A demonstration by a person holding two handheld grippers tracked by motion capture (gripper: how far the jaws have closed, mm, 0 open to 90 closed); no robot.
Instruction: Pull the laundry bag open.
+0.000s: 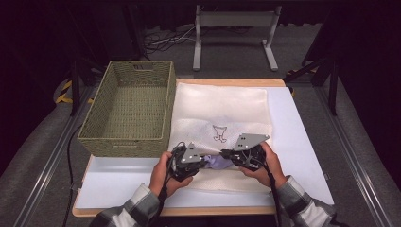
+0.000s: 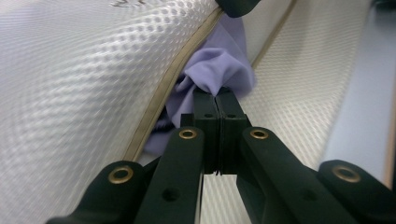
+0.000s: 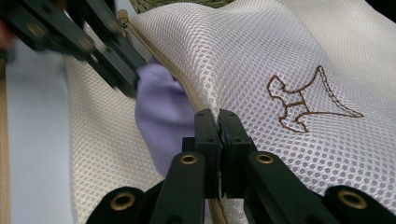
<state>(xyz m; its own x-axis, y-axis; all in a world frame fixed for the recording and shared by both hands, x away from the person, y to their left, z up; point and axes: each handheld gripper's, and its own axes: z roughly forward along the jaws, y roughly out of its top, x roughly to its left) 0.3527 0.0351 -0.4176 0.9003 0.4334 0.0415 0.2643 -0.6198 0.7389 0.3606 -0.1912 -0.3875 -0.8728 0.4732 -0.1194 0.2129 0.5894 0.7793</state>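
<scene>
While right gripper [image 3: 218,116] clamps upper zip edge of mesh laundry bag [image 1: 222,106], left gripper [image 2: 217,93] pinches lilac garment [image 2: 219,70] at bag's near mouth, table centre; draw cloth leftward steadily, keep mouth lifted, avoid zip snag

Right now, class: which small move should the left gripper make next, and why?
Probably keep drawing the lilac cloth out of the mesh bag: the left gripper pinches it, while the right gripper holds the bag's zip edge open.

Grey carpet floor [image 1: 42,156], dark surroundings
</scene>
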